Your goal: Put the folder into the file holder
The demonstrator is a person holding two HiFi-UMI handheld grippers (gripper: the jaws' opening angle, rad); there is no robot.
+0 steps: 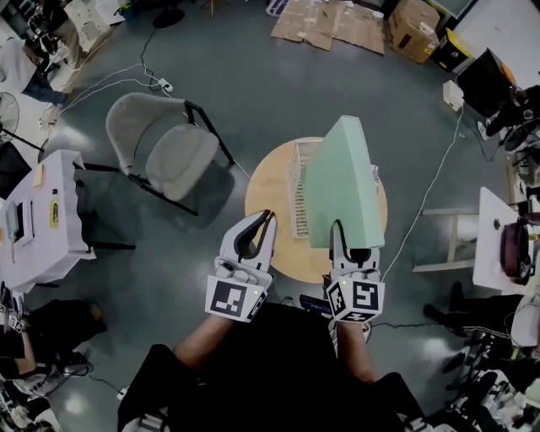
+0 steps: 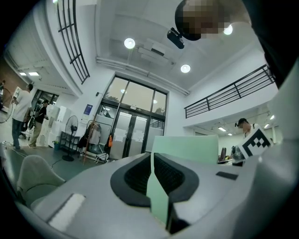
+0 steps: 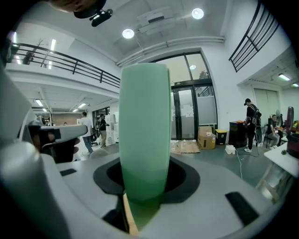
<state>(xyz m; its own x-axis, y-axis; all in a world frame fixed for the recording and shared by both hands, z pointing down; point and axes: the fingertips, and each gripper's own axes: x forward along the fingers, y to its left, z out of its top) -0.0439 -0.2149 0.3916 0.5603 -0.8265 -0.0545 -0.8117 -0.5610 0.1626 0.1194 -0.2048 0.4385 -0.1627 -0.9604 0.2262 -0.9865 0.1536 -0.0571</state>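
Over round wooden table [image 1: 267,187]: right gripper [image 1: 346,243] clamped on green folder [image 1: 342,177], upright, near white wire file holder [image 1: 297,194]; left gripper [image 1: 270,218] jaws together, empty.

Grey polished floor [image 1: 253,93]; grey chair [image 1: 164,152] left, flattened cardboard [image 1: 329,25] far side. White walls [image 2: 180,109], glass doors [image 2: 135,128] (recessed ceiling lights [image 2: 129,43] on).

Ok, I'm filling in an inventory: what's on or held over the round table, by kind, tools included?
Green folder: 1
White file holder: 1
Tools: 2 (left tool, right tool)
Total: 4
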